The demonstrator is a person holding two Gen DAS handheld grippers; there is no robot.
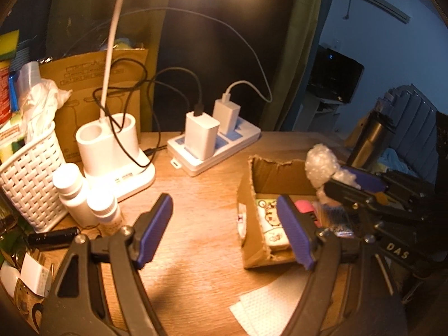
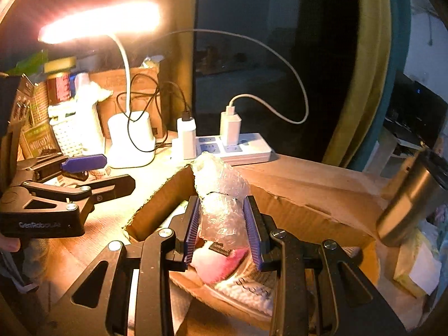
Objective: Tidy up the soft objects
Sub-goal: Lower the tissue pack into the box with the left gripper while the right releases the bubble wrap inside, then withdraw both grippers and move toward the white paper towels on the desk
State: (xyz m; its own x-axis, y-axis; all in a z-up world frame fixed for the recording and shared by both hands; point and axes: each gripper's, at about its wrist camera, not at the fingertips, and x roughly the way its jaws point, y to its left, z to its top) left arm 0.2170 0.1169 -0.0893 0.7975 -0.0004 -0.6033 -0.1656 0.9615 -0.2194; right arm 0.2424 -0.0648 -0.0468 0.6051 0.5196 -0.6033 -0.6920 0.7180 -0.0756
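1. Right gripper (image 2: 222,229) angles down over the open cardboard box (image 2: 294,196); its 2 blue pads pinch a wad of bubble wrap (image 2: 221,196) from both sides, wad sticking up past the tips.
2. Bubble wrap sits above the box's inside, not resting on anything; a pink soft item (image 2: 218,266) and a white knit piece (image 2: 246,294) lie in the box below it.
3. Left gripper (image 1: 224,229) tilts down over the wooden desk (image 1: 196,252), just left of the box; jaws spread wide, nothing btwn them.
4. Seen from the right wrist, the left gripper is off to the left, near the lamp base (image 2: 131,142).
5. Paper towel (image 1: 266,308) lies flat on the desk in front of the box.
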